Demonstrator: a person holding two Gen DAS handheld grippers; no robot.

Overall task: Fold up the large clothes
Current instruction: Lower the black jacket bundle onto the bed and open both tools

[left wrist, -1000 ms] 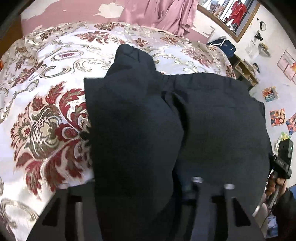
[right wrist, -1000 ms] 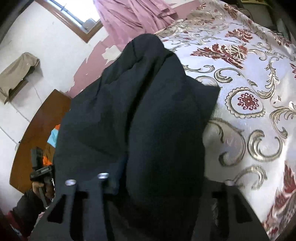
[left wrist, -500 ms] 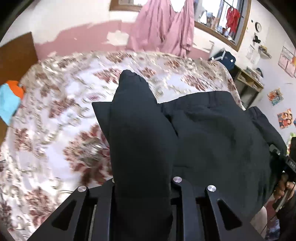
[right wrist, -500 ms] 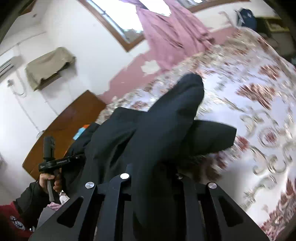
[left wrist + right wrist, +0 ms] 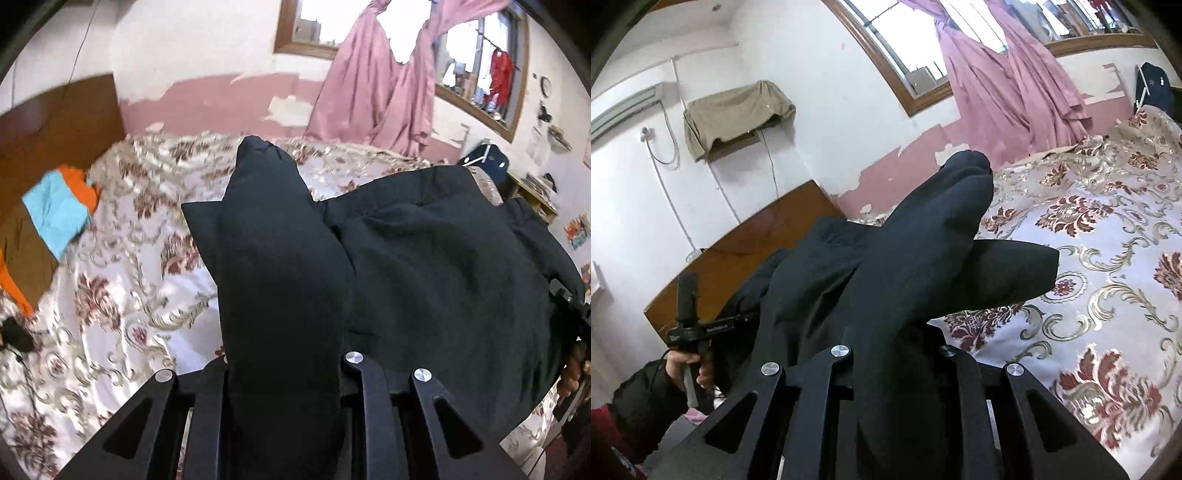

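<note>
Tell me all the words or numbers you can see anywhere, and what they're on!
White lettering on the left claw's black body, seen from the right wrist: too blurred to read for sure.
Wall clock: numbers too small to read.
Posters on the wall: colourful pictures, any words too small to read.
Dark garment, patterned bedspread: no writing visible.

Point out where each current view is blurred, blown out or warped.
Left wrist view: patterned floral bedspread smeared by motion blur, window blown out, wooden headboard bowed by fisheye. Right wrist view: sharper, window glare, black garment nearly detailless.
</note>
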